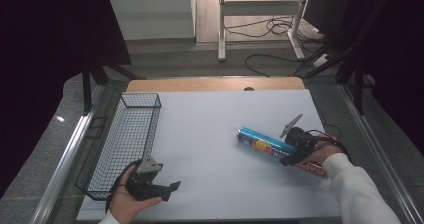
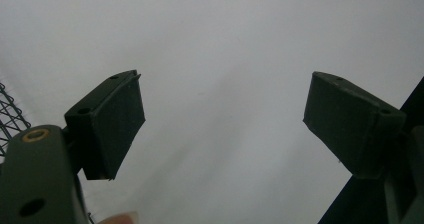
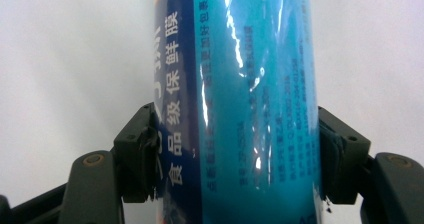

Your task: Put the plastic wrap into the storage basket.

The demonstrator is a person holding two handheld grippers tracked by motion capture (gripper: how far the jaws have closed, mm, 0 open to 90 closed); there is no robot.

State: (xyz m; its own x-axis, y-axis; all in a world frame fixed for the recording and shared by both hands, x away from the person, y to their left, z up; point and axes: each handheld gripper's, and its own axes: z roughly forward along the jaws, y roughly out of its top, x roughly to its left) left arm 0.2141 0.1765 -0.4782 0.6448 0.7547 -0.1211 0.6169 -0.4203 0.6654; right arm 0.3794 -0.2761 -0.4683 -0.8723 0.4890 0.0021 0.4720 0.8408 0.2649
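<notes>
Nearest you, at the lower left: your left gripper [image 1: 172,187], jaws spread wide with nothing between them, resting low over the white table top [image 1: 210,134].

Just beyond it, along the left edge: one black wire basket [image 1: 125,139], long and narrow, with nothing visible inside.

Right of centre: one roll of cling film [image 1: 265,144] in a glossy blue wrapper, lying flat on the table and slanting from upper left to lower right. Your right gripper [image 1: 290,156] is clamped across it past its middle, toward the end nearest you, one pad on each side, as the right gripper view confirms [image 3: 235,149].

Handling note: likely light and fairly stiff, being a cardboard-cored tube. The shiny wrapper looks slippery and the round body may roll or twist in the pads. A hold nearer the middle would probably balance better; lift level and keep your squeeze firm.
</notes>
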